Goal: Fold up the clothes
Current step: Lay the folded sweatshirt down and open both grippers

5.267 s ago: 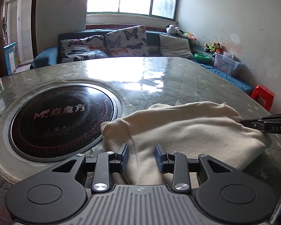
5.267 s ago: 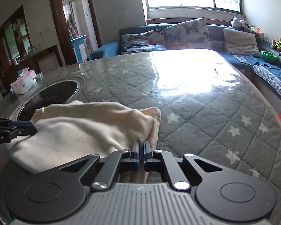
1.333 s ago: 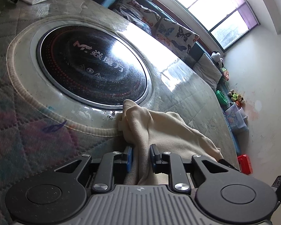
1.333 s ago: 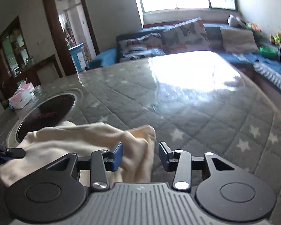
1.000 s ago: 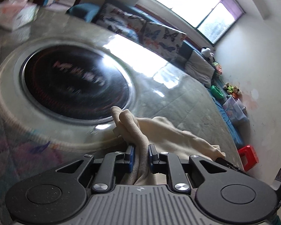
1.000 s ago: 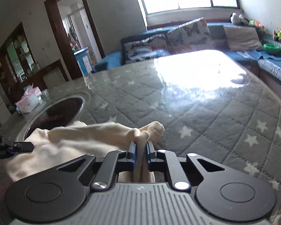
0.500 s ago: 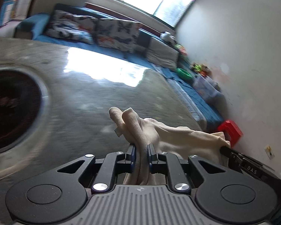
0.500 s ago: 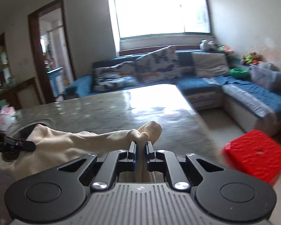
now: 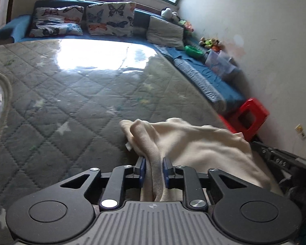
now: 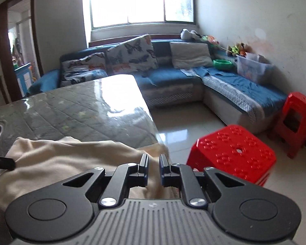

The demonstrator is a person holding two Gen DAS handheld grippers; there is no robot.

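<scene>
Between left claw (image 9: 154,170) pads, cream garment (image 9: 195,143)

Only one marking readable: white letters "DAS" printed on the black arm of the other two-finger gripper (image 9: 279,160), at about four o'clock in the left wrist view. Just beside it, toward three o'clock, a small yellow sticker (image 9: 300,130) low on the white wall, print too small to make out. Nothing legible in the right wrist view.
</scene>
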